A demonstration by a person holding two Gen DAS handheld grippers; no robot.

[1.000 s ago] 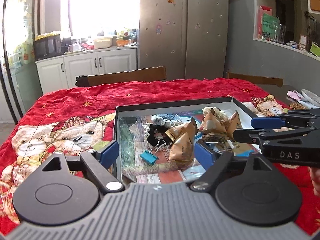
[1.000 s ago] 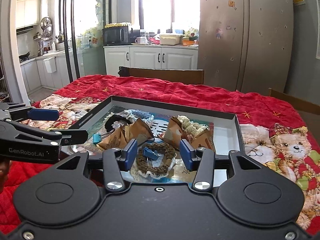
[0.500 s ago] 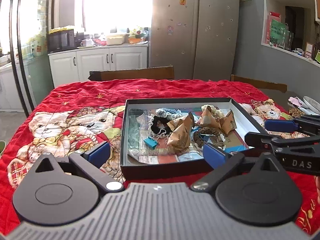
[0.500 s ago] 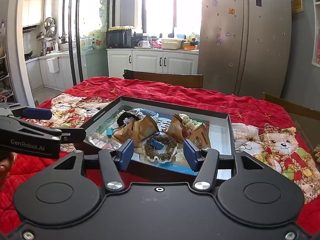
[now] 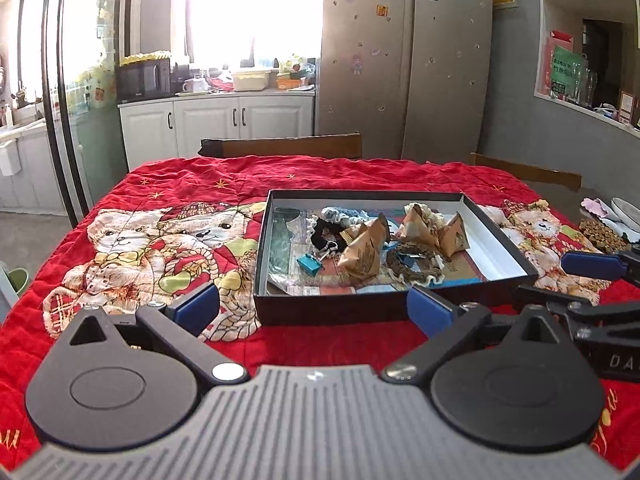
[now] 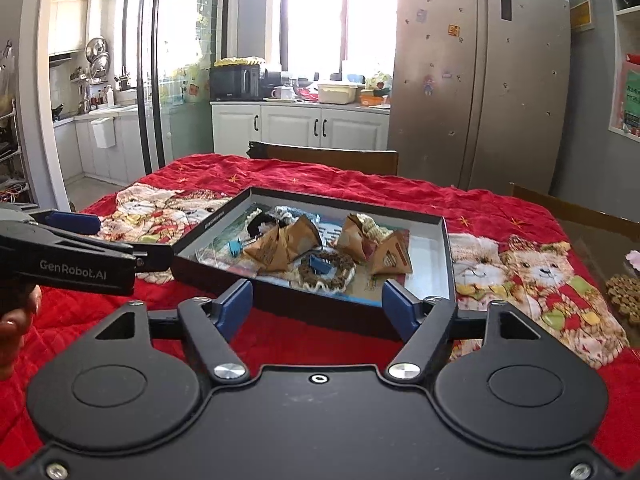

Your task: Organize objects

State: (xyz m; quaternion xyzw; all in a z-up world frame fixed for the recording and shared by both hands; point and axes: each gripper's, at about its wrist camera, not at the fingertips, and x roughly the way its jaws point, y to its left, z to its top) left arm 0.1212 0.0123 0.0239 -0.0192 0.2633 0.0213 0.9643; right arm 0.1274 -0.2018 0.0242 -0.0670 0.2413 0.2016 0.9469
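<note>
Left gripper [image 5: 314, 310]: blue pads spread as wide as they go, nothing between them, hovering just short of the box's near wall.
Right gripper [image 6: 318, 310]: jaws opening, nothing between the pads, also in front of the near wall.
Box [image 5: 340, 308]: shallow, black, white inside, lying on the surface under a red bear-print quilt [image 5: 168, 240].
Contents: brown paper packets [image 5: 362, 250], crocheted ring [image 5: 416, 264], teal binder clip [image 5: 310, 264], all inside the box.
</note>
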